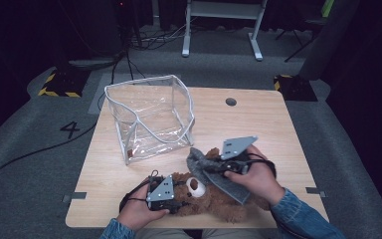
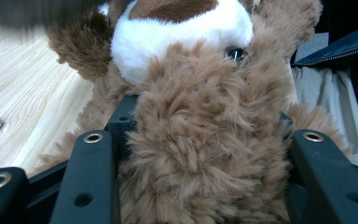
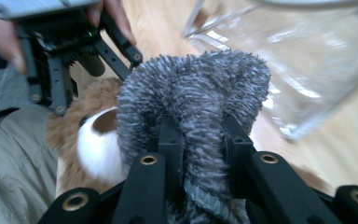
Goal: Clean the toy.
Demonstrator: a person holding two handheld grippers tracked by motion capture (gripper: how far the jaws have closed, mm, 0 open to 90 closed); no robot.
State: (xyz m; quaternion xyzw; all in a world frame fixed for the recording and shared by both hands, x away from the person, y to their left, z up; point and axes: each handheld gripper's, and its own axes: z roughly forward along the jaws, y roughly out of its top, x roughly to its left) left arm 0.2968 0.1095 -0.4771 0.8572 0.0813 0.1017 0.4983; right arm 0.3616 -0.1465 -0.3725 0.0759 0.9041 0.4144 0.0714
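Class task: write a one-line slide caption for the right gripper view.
Right hand-held gripper pinching a grey fuzzy cloth above a brown teddy bear.

- The high view looks forward and down from above the person's side, taking in the whole table (image 1: 258, 124) and the floor beyond.
- The left gripper view sits very close behind its jaws, facing the bear (image 2: 200, 140).
- The right gripper view sits equally close, facing the grey cloth (image 3: 191, 102), with the bag (image 3: 307, 60) behind.
- All three views share the bear (image 1: 214, 196).
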